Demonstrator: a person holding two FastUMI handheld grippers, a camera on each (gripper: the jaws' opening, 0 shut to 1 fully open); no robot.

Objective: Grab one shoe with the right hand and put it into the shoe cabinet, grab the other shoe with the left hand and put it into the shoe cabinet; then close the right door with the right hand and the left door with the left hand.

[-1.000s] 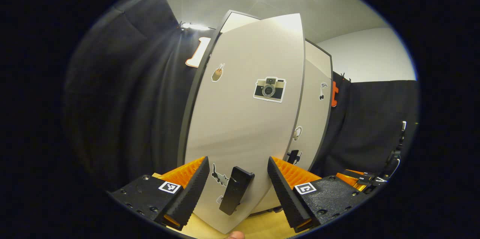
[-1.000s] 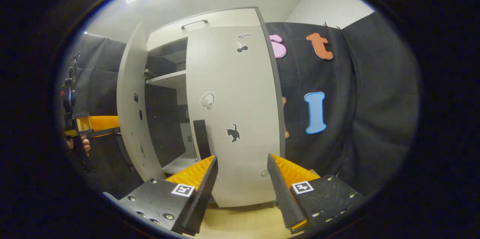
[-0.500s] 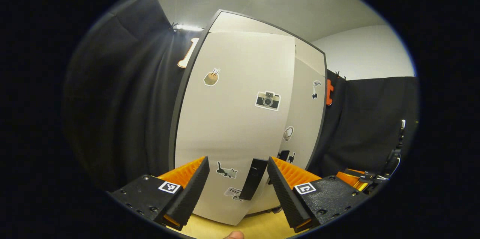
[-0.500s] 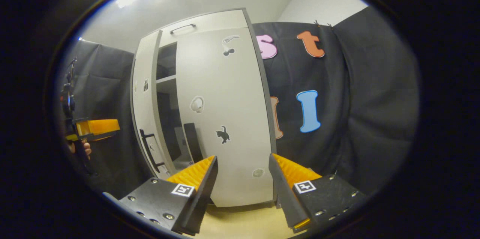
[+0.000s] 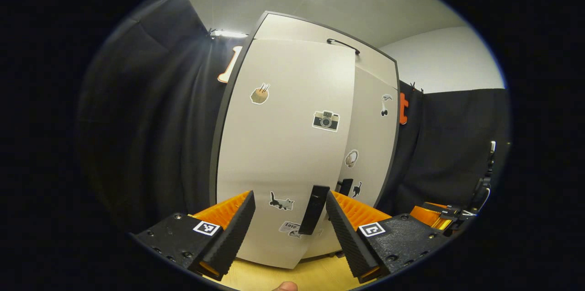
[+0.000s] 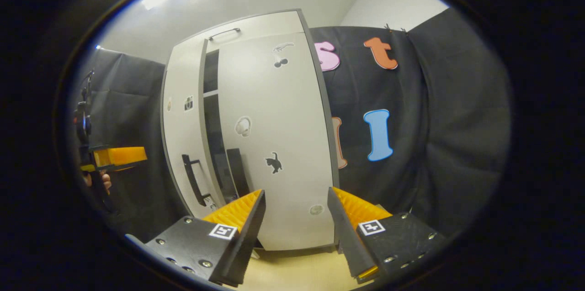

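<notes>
Closing the left door [image 5: 283,154] is the step in hand: in the right gripper view a dark gap remains between it and the shut right door [image 6: 274,145] of the shoe cabinet [image 6: 256,26]. Both the left tool [image 5: 289,224] and right tool [image 6: 295,227] are spread and empty. Next, I judge, the left tool must press the door near its handle [image 5: 314,208] until flush; the shoes are hidden, presumably inside.

Handheld grippers, wedge-fingered.
Ribbed fingers [image 5: 237,222] on black screwed blocks; square tag [image 6: 371,227] on each block.

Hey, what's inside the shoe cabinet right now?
Through the narrow gap between the doors, only a dark interior and one shelf edge show. The left door and right door cover everything else, so no shoes are visible.
</notes>
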